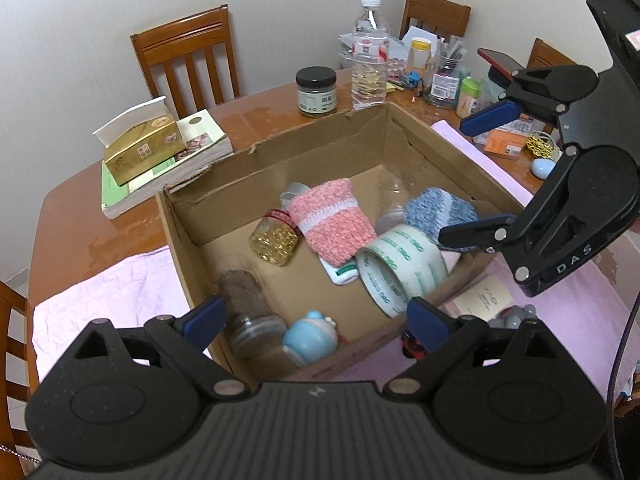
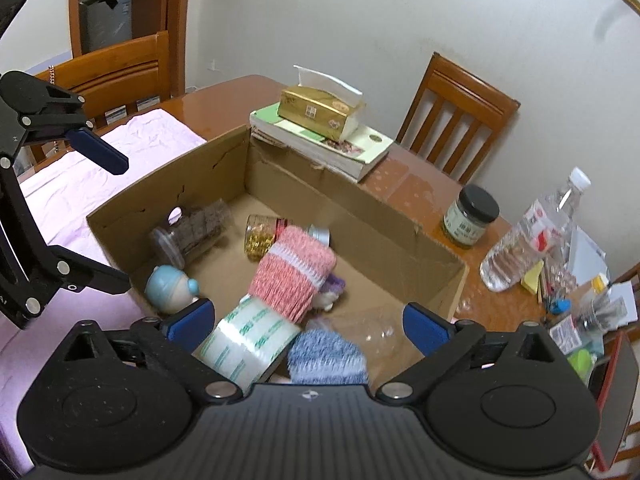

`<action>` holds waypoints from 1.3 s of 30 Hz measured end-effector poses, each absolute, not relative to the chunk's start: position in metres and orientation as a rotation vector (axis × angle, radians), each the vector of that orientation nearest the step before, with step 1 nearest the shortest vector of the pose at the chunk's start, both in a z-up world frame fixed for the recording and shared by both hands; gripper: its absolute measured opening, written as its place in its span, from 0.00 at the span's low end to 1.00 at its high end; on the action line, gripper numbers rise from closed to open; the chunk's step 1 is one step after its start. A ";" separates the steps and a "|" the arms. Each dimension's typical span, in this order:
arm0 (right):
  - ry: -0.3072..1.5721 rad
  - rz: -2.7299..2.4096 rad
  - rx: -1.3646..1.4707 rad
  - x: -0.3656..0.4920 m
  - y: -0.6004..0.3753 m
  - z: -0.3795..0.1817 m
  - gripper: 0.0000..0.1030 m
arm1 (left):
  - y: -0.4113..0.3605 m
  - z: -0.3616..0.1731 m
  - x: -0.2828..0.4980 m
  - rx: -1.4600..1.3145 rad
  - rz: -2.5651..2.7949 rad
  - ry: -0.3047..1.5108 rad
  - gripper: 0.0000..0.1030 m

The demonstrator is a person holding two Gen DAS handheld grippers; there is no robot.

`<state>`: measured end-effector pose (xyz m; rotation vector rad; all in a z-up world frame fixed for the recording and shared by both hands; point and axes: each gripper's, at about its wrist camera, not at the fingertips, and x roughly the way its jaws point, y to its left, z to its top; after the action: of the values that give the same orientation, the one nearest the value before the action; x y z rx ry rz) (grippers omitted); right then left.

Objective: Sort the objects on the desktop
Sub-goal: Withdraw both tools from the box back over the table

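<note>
Ahead of and below both hand-held grippers we see the cardboard box (image 1: 280, 148), open-topped with torn rims, on the table (image 1: 80, 208). Inside lie a tape roll (image 1: 400, 268), a pink sock (image 1: 332, 220), a blue sock (image 1: 440, 208), a jar of gold beads (image 1: 276, 240), a clear jar with dark filling (image 1: 248, 304) and a pale blue figurine (image 1: 310, 338).

The left view alone shows the cards and beads on the pink cloth (image 1: 112, 292) to the right of the box; the right view alone shows a doorway.

The dark-filled jar lies on its side, its lid toward the left hand-held gripper (image 1: 316, 316), whose jaws stand apart and empty. The right hand-held gripper (image 2: 308, 320) also gapes wide, nothing between its pads; the tape roll leans just below it.
</note>
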<state>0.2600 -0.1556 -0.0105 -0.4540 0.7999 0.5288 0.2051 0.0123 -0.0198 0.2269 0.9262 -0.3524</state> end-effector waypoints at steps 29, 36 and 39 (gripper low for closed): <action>0.927 0.374 -0.272 0.169 -0.212 -0.061 1.00 | -0.040 -0.054 0.146 0.230 -0.507 0.922 0.94; 0.963 0.343 -0.245 0.159 -0.222 -0.073 1.00 | -0.053 -0.084 0.149 0.248 -0.532 0.944 0.94; 0.979 0.334 -0.237 0.157 -0.225 -0.078 1.00 | -0.057 -0.095 0.153 0.249 -0.524 0.952 0.94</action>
<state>0.1567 -0.2252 -0.0783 -0.2374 0.9790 0.3341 0.1535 -0.0571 -0.0952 0.2486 0.9517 -0.5237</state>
